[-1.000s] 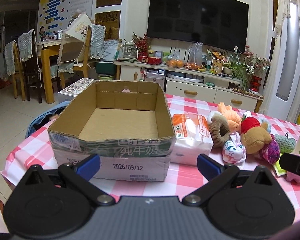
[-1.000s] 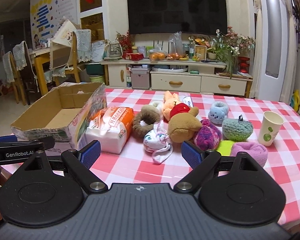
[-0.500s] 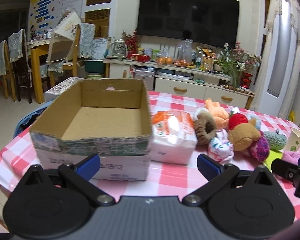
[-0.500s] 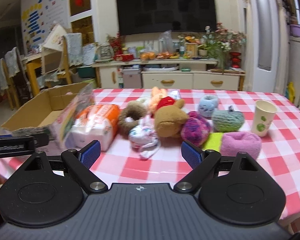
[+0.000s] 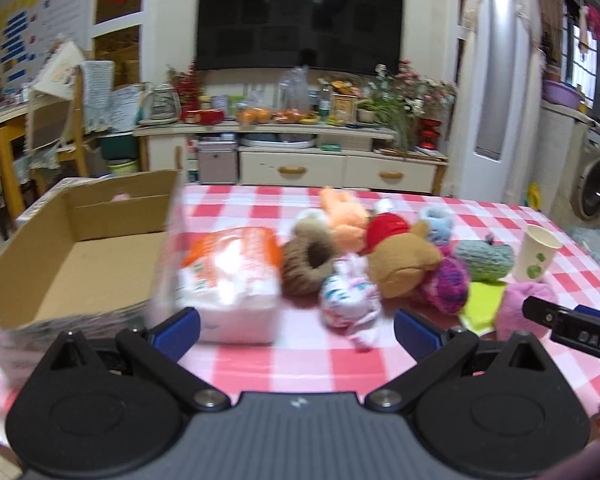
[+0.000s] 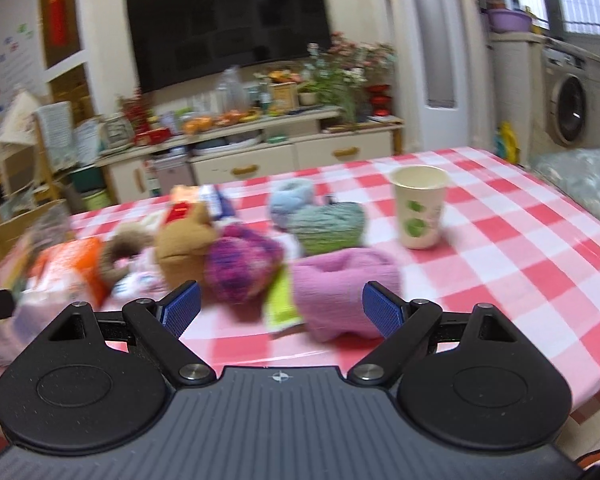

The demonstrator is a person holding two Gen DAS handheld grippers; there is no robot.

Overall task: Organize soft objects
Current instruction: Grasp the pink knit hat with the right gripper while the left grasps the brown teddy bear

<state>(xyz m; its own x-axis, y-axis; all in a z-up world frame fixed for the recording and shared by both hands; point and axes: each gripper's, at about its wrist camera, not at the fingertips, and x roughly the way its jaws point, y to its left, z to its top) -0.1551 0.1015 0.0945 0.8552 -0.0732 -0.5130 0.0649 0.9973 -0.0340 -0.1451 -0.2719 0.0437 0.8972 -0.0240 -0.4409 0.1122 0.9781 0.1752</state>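
Approaching is the step in hand: the right gripper (image 6: 280,308), spread and empty, faces the pink plush roll (image 6: 344,288) near on the table (image 6: 500,240). The left gripper (image 5: 296,332) is likewise spread. Next: close on the roll, carry it left into the cardboard box (image 5: 72,256).

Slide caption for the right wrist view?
Open right gripper faces a pink roll among soft toys, paper cup behind, on a checked table.
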